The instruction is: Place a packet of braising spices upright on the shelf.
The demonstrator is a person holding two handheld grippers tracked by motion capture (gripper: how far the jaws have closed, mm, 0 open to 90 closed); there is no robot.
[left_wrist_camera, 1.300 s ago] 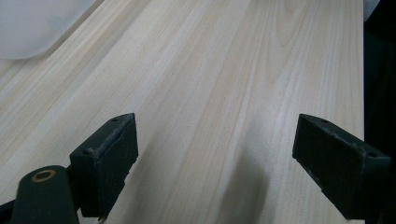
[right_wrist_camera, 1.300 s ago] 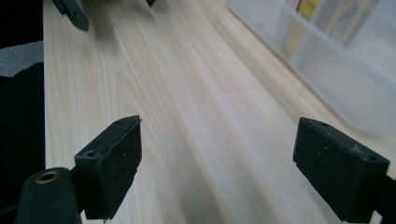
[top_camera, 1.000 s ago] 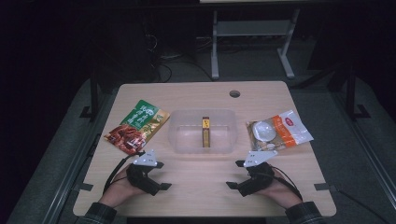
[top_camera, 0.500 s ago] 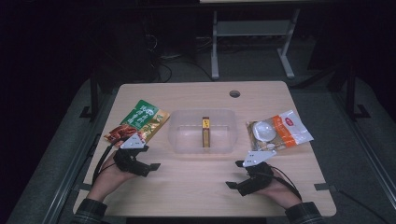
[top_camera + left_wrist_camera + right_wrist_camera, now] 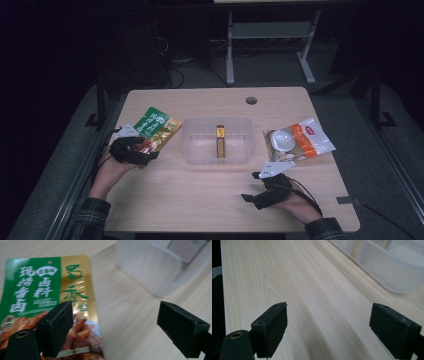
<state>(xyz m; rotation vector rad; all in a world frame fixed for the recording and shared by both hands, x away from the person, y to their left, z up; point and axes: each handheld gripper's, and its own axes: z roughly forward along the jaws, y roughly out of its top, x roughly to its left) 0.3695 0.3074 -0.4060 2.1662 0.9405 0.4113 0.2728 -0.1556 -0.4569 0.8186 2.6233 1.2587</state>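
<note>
Left hand-held gripper (image 5: pixel 150 150) sits at the near end of the green-and-gold pouch (image 5: pixel 152 131), jaws spread wide, nothing between them. In the left gripper view (image 5: pixel 115 322) one jaw hangs over the pouch's lower printed corner, the other over bare wood; can't tell if the jaw touches the foil. The pouch lies flat at the left of the surface (image 5: pixel 200 200), its long right edge free, with a strip of open wood between it and the clear tub (image 5: pixel 200 150).

The tub is mid-surface, and a small yellow-brown box (image 5: pixel 220 141) stands on edge inside it. The tub wall shows at top right in the left gripper view (image 5: pixel 150 272), near but apart from the pouch.

Right hand-held gripper (image 5: pixel 248 198) rests low at the near right, jaws also wide and empty (the right gripper view (image 5: pixel 328 327) has plain wood between them, with the tub's rounded corner (image 5: pixel 394 277) off to the upper right). It stands well apart from the orange-and-white packet (image 5: pixel 305 141), which lies flat to the right of the tub, just beside it.

Open room: the whole near strip of the surface between the two hands, plus the far strip behind the tub up to the round cable hole (image 5: pixel 251 100).

The surface is light wood with rounded corners. The room around it is dark, with grey floor (image 5: pixel 380 165), a metal table frame (image 5: pixel 270 40) at the back, and cables on the floor behind.
</note>
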